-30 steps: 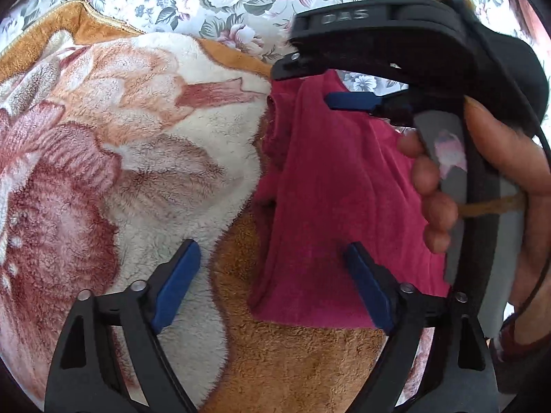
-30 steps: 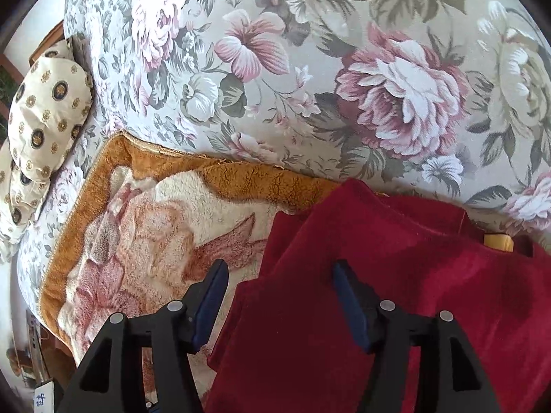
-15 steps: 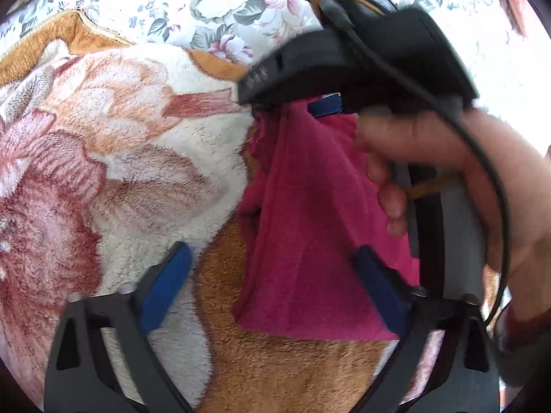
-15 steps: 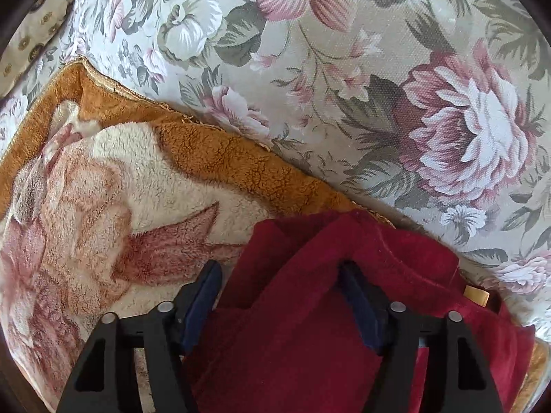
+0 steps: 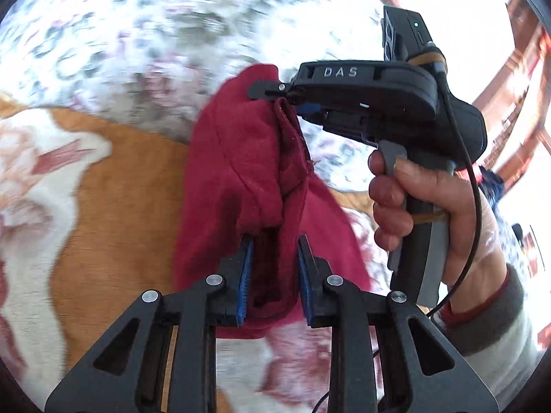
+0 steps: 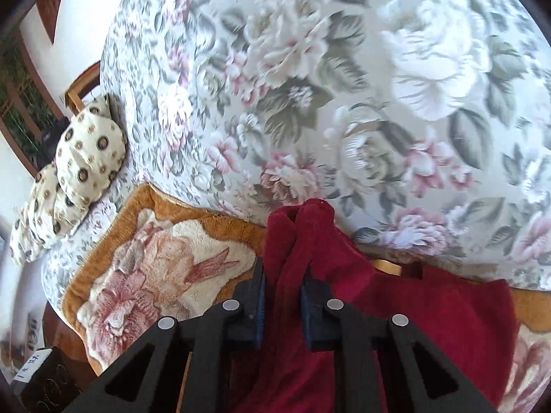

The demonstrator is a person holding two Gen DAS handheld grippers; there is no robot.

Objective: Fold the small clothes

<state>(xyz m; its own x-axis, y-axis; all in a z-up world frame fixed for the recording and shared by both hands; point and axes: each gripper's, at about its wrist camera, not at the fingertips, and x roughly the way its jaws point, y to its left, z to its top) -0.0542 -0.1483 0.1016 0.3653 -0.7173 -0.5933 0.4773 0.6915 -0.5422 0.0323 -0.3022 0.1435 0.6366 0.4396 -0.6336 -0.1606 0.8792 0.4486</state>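
Both hand-held grippers closing | left (image 5: 273, 272), right (image 6: 282, 304) | pinching red garment (image 5: 237, 172)

Garment (image 5: 241, 158): deep red, plain.
Blanket (image 6: 165, 261): orange-brown border, cream centre, pink-brown flower motif.
Bedcover (image 6: 310, 103): pale grey, pink and white flowers, grey-green leaves.
Pillow (image 6: 86, 158): cream, dark round dots.
Gripper pads (image 5: 246, 275): blue on black arms.
Sleeve (image 5: 499, 320): grey, red trim.
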